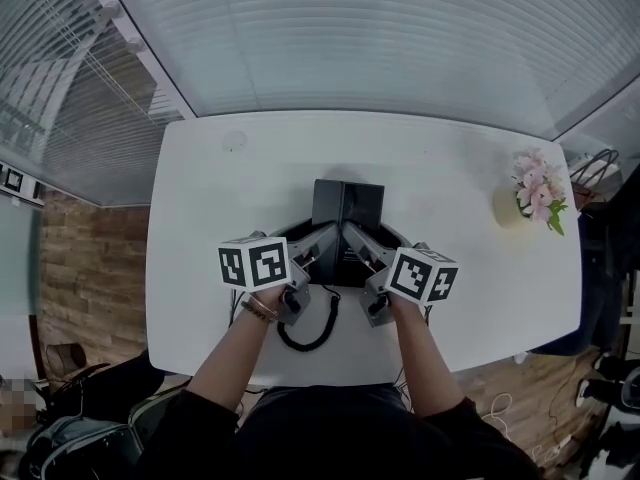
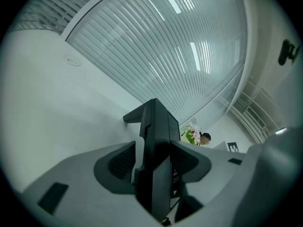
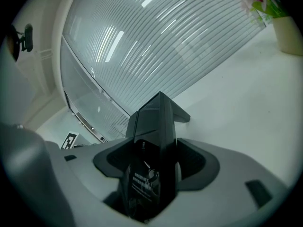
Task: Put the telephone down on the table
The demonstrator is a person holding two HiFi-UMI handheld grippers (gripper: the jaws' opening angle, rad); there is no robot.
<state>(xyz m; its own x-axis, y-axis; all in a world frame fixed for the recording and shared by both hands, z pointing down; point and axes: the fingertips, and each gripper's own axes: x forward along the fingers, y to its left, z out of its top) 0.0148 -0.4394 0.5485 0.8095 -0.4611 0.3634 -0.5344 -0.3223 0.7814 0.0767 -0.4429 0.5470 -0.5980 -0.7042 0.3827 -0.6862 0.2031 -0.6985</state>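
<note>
Your left hand (image 1: 265, 300) and right hand (image 1: 405, 313) sit low in the head view, each carrying 1 claw. Slatted blinds (image 1: 350, 38) fill the far side, and the white bench (image 1: 200, 218) spreads out below them. Near the bench's middle, just ahead of your hands, the black telephone (image 1: 346, 204) rests on the surface. Your left claw (image 1: 322, 238) and right claw (image 1: 352, 238) flank its near part, 1 from each side. In each gripper view the telephone's edge stands between the 2 jaws, which look spread and released rather than pinching it. A coiled cord (image 1: 312, 338) loops on the bench between your hands. Well apart, near the right edge, a small pot of pink flowers (image 1: 528, 196) stands upright.
</note>
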